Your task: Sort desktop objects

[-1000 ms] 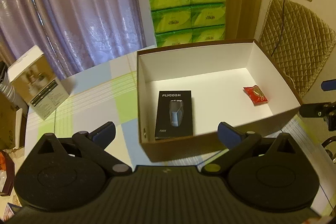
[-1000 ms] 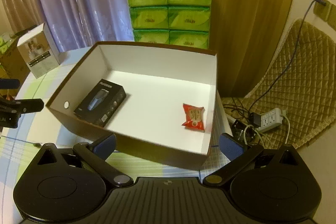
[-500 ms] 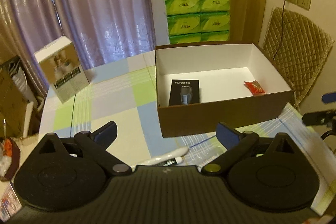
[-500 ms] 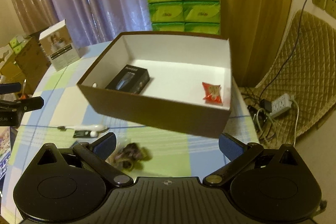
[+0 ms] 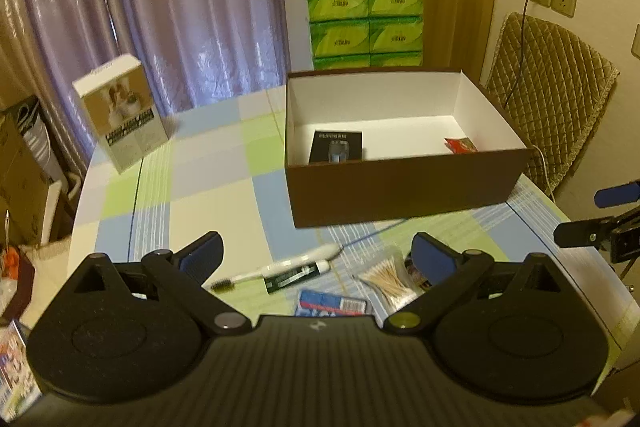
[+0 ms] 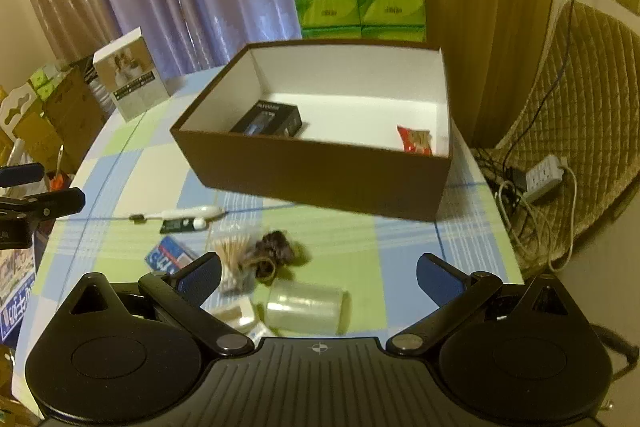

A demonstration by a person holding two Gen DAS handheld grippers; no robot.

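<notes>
left wrist view: left tongs released, empty, above table; right tongs likewise, facing box.

Dim, warm yellowish indoor light in both views. Soft sheen on the folds of the purple curtain. Strong fisheye bending and dark vignetting at the corners. Slight motion blur over the small clutter on the checked worktop; white interior of the brown cardboard box brightest.
</notes>
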